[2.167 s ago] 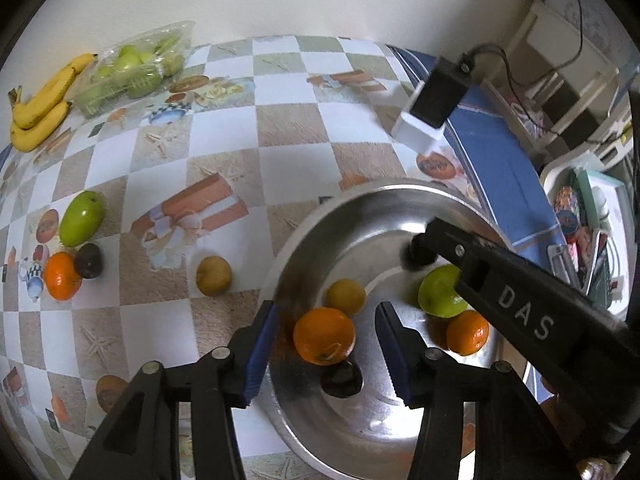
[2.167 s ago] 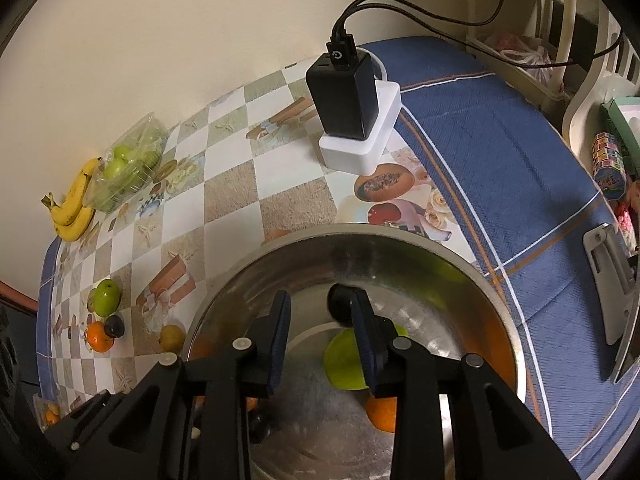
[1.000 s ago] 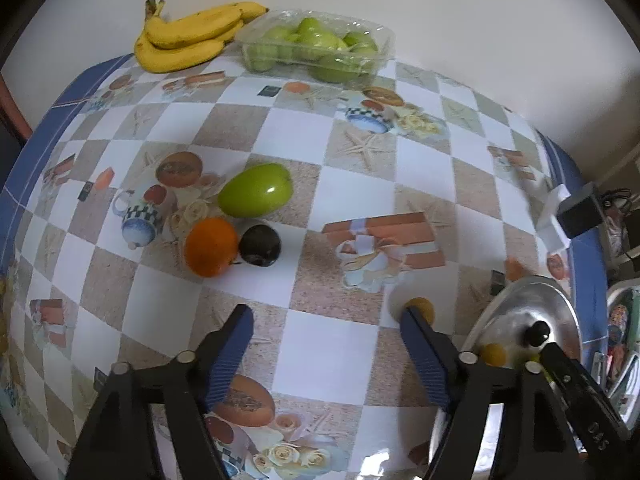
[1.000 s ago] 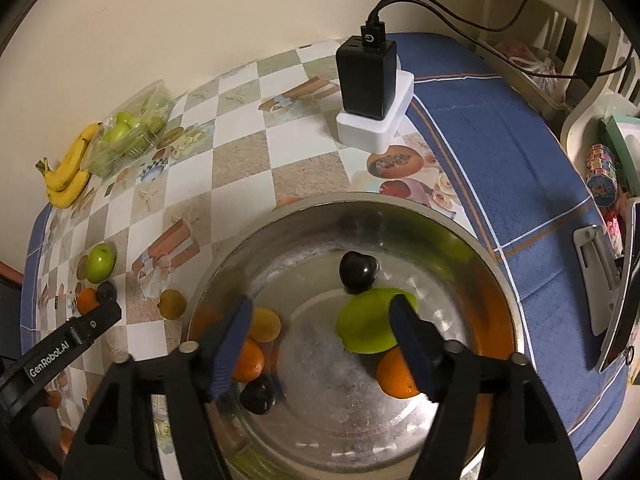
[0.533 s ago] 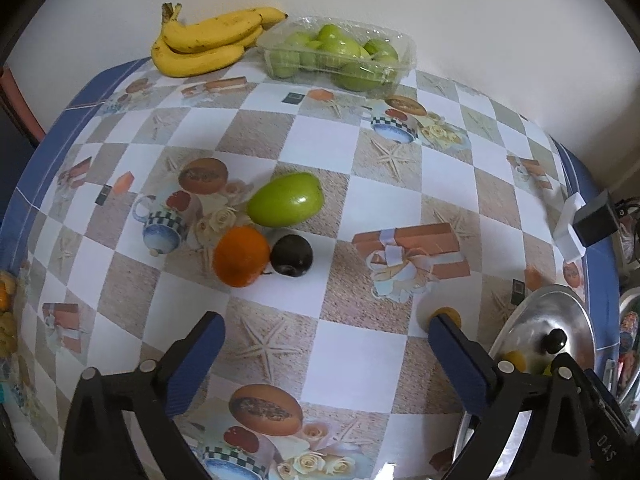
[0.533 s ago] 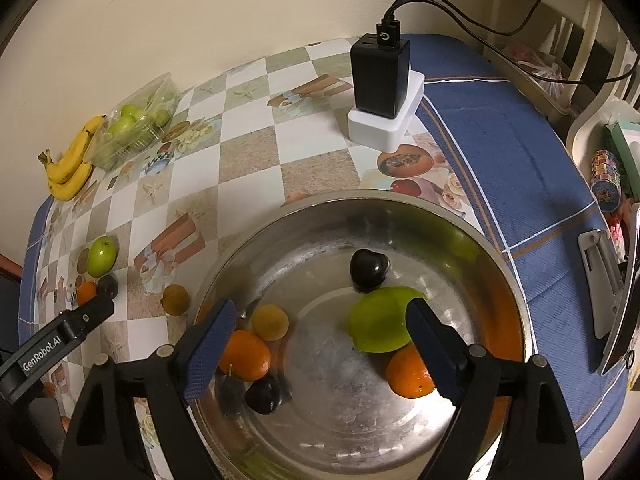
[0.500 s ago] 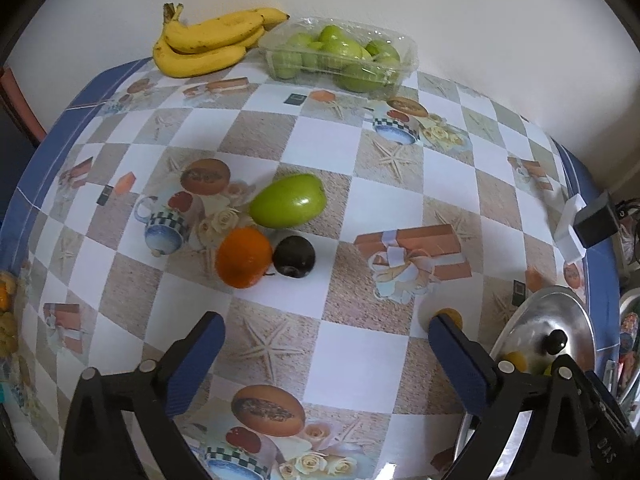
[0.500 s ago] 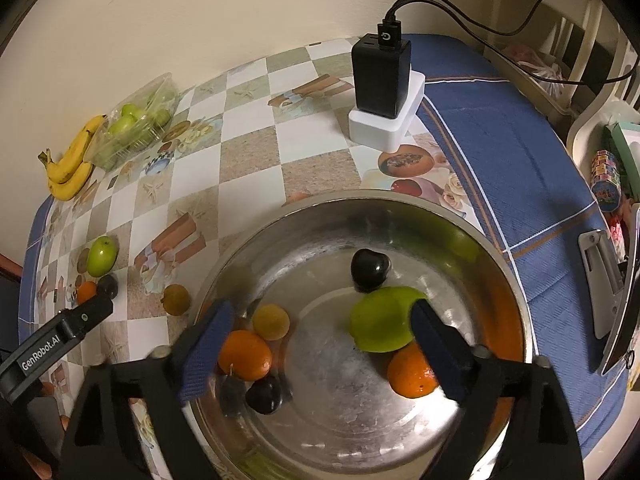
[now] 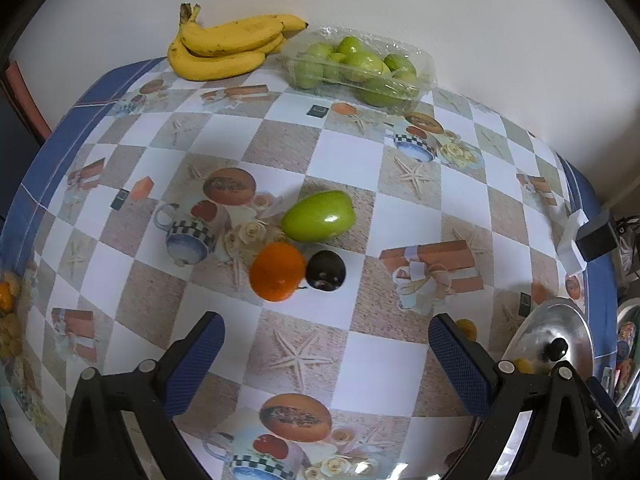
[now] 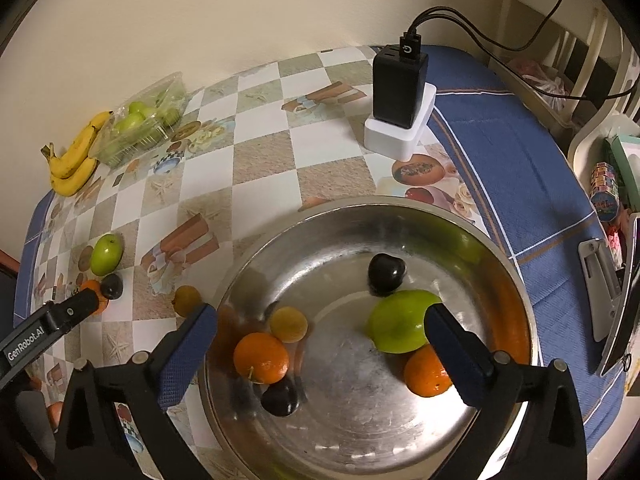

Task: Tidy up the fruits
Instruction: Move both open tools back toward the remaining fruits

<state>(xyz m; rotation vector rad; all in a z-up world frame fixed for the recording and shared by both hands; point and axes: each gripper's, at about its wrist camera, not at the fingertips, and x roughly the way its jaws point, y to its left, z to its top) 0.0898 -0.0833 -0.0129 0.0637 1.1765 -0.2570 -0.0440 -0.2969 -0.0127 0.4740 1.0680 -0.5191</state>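
Over the bench, left tongs spread wide, nothing between them. Just ahead: orange touching a dark plum, green mango right behind both. Small yellow fruit partly hidden behind the right finger. Far edge by the wall: bananas beside a clear box of green fruit. At right, steel bowl rim only.

Right tongs also spread, empty, hanging over the bowl. Inside, near to far: dark plum, orange, second orange partly behind the right finger, yellow fruit, green mango, another plum. Beyond the bowl: black charger on a white block, cables running off. Left tongs' arm covers part of the loose orange on the bench.
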